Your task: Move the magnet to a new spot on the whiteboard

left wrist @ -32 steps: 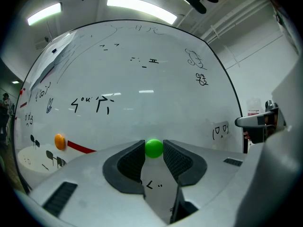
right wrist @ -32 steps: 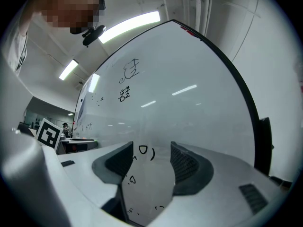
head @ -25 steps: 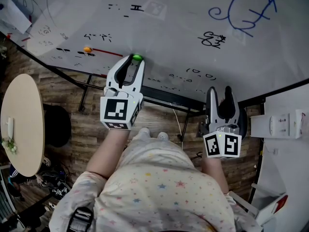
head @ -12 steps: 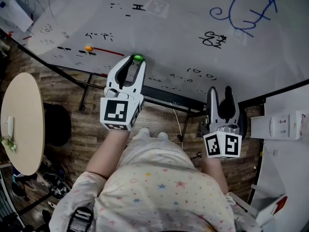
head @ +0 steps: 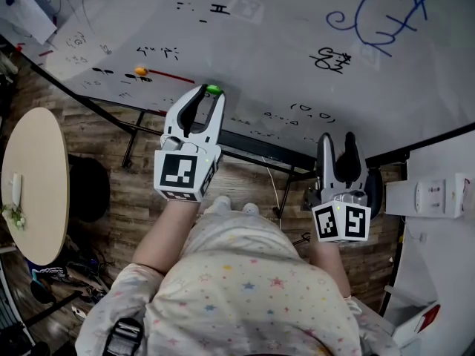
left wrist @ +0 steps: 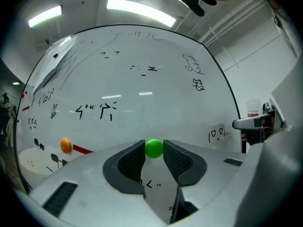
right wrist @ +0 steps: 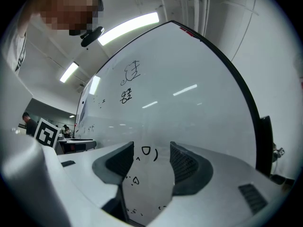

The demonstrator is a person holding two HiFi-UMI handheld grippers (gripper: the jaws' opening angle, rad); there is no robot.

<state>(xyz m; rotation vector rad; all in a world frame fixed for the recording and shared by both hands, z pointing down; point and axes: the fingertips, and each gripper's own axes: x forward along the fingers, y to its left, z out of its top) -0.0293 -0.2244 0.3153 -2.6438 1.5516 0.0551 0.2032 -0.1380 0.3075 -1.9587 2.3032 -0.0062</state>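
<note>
A small green magnet (head: pixel 213 90) sits on the whiteboard (head: pixel 282 43) near its lower edge. My left gripper (head: pixel 208 94) is shut on it, fingertips against the board. In the left gripper view the green magnet (left wrist: pixel 154 148) is pinched between the two dark pads (left wrist: pixel 134 157) of the left gripper (left wrist: pixel 154 151), with the whiteboard (left wrist: pixel 142 79) behind. My right gripper (head: pixel 338 138) hangs further right below the board, open and holding nothing. The right gripper view shows the right gripper (right wrist: pixel 151 154) facing the whiteboard (right wrist: pixel 189 103) with only scribbles between its jaws.
An orange magnet (head: pixel 139 70) sits at the end of a red line (head: pixel 172 76), left of the green one, and shows too in the left gripper view as the orange magnet (left wrist: pixel 66 145). A round wooden table (head: pixel 30 184) stands at left. A white wall box (head: pixel 434 191) is at right.
Only the head view has drifted a little, so the board's marks sit slightly lower and to the right. Both grippers hold their places, and the left stays shut on the green magnet.
</note>
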